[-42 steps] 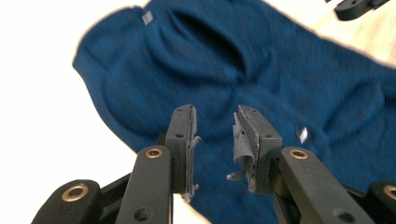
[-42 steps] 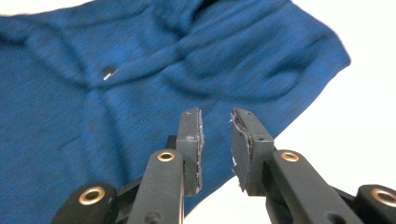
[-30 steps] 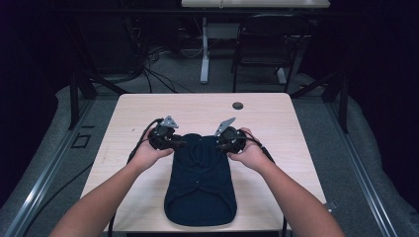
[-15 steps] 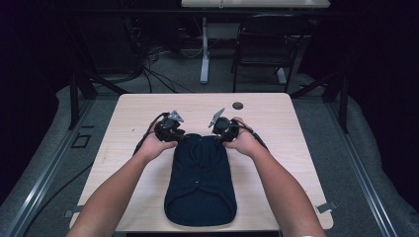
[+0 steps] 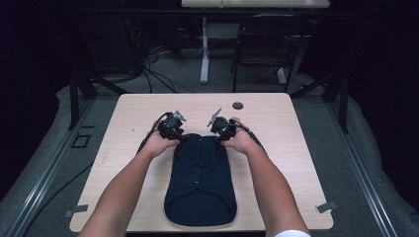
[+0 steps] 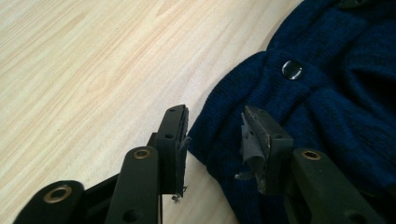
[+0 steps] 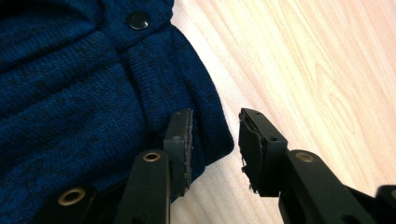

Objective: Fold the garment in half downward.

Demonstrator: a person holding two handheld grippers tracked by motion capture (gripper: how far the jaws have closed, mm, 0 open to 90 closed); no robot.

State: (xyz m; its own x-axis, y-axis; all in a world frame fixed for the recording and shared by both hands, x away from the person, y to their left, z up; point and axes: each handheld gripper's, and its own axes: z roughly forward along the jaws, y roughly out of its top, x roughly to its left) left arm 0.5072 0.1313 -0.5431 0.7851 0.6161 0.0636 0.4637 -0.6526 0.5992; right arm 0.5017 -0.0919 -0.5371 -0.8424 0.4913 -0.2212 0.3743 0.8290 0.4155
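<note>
A dark blue knitted garment lies folded on the wooden table, its long side running from front to back. My left gripper is at its far left corner and my right gripper at its far right corner. In the left gripper view the left gripper is open, with the garment's edge lying between the jaws and a dark button beyond. In the right gripper view the right gripper is open astride the garment's corner, with another button farther up.
A small dark round disc sits on the table near its far edge. Bare wood lies on both sides of the garment. Beyond the table stand a chair and a white table leg, with cables on the floor.
Both hands have slid forward along the garment to its far corners and drawn a little closer together. The garment has stayed in place.
</note>
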